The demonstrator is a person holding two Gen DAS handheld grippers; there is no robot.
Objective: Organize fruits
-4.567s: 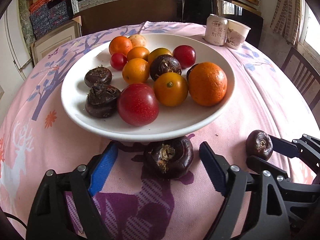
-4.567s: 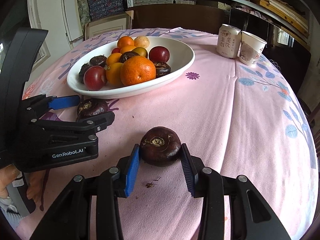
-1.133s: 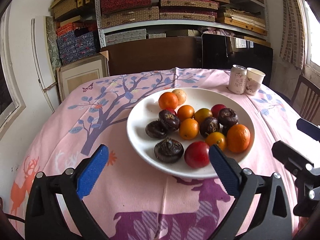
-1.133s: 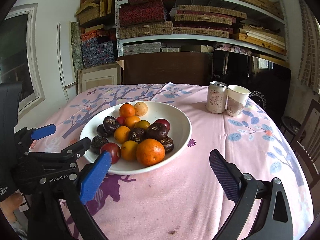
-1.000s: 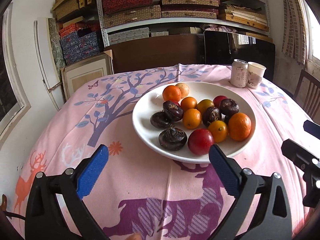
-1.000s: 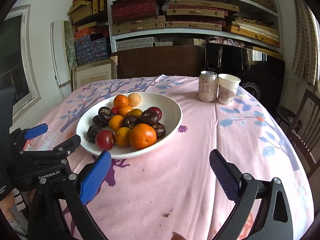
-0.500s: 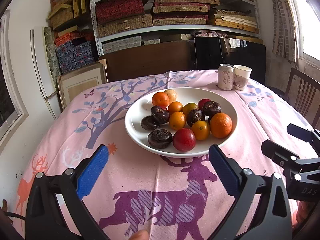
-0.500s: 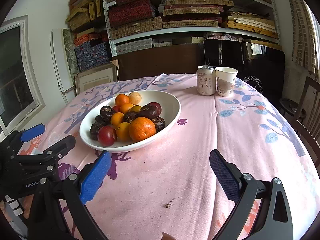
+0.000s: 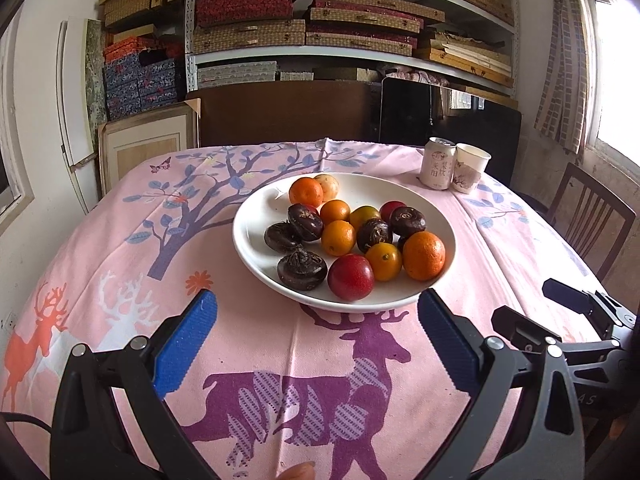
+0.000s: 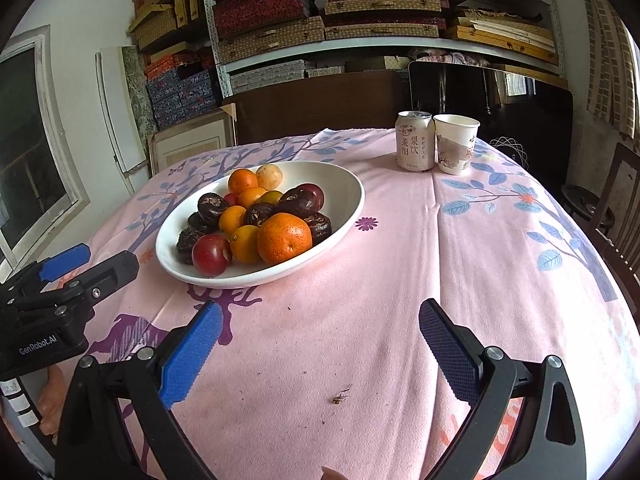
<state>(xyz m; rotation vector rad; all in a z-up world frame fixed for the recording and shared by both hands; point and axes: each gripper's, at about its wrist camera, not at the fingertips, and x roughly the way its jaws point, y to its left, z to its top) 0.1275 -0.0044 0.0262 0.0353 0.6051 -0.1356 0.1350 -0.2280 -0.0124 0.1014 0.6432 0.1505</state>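
A white bowl (image 9: pixel 256 256) (image 10: pixel 352 196) on the pink tablecloth holds several fruits: oranges (image 9: pixel 423 256), dark water chestnuts (image 9: pixel 302 269), red plums (image 9: pixel 351 277) and small yellow-orange fruits. My left gripper (image 9: pixel 316 344) is open and empty, held back from the bowl's near rim above the cloth. My right gripper (image 10: pixel 318 344) is open and empty, to the right of the bowl and nearer than it. Each gripper shows in the other's view, the right one (image 9: pixel 560 312) at the right edge, the left one (image 10: pixel 80 268) at the left edge.
A drink can (image 9: pixel 438 163) (image 10: pixel 414 140) and a paper cup (image 9: pixel 470 167) (image 10: pixel 454 143) stand at the table's far right. A wooden chair (image 9: pixel 588 216) is to the right. Shelves with boxes (image 9: pixel 304 32) fill the back wall. Small crumbs (image 10: pixel 340 396) lie on the cloth.
Both grippers let go of their water chestnuts into the bowl and pulled back and up from it. In the last second they drifted slightly, staying open.
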